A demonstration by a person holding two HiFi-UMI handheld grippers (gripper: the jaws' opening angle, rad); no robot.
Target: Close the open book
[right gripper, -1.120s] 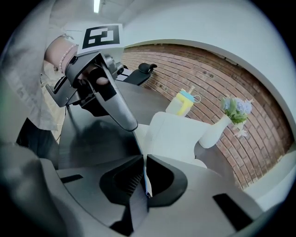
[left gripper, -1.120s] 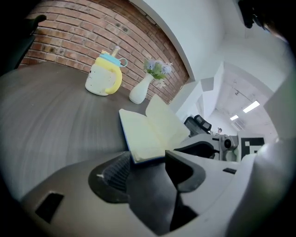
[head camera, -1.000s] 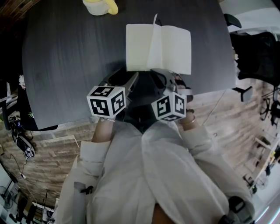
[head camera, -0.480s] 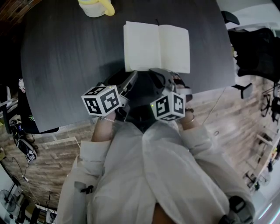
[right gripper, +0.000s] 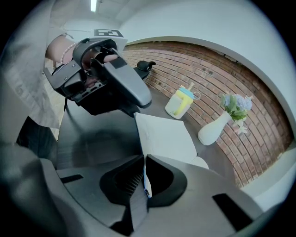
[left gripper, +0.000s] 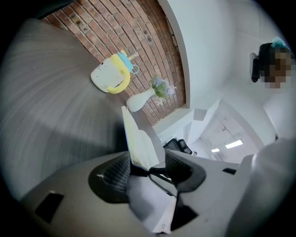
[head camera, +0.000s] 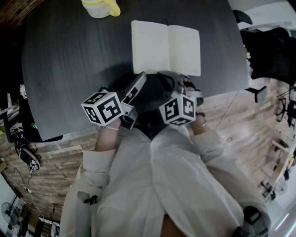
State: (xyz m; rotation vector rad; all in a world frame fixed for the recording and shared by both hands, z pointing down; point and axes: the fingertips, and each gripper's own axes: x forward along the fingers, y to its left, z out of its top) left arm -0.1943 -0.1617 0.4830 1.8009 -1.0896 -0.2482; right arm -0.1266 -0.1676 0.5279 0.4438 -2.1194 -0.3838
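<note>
Head view: the book (head camera: 166, 46) lies open on the dark table (head camera: 69, 60), pages up, with its near edge toward me. My left gripper (head camera: 140, 77) reaches the near edge of the left-hand page. My right gripper (head camera: 166, 77) reaches the same edge close to the spine, so the two tips sit near each other.

In the left gripper view my jaws stand partway apart with the left half of the book between them. The cream page block fills the gap, and the jaws look to press on it from both sides.

In the right gripper view my jaws are almost together, pinching a thin white leaf at the book's near edge, and the open pages spread out beyond them.

Past the book stand a yellow cup (head camera: 99, 7) and a white vase (right gripper: 213, 130) holding flowers, both near a brick wall (right gripper: 231, 78).
</note>
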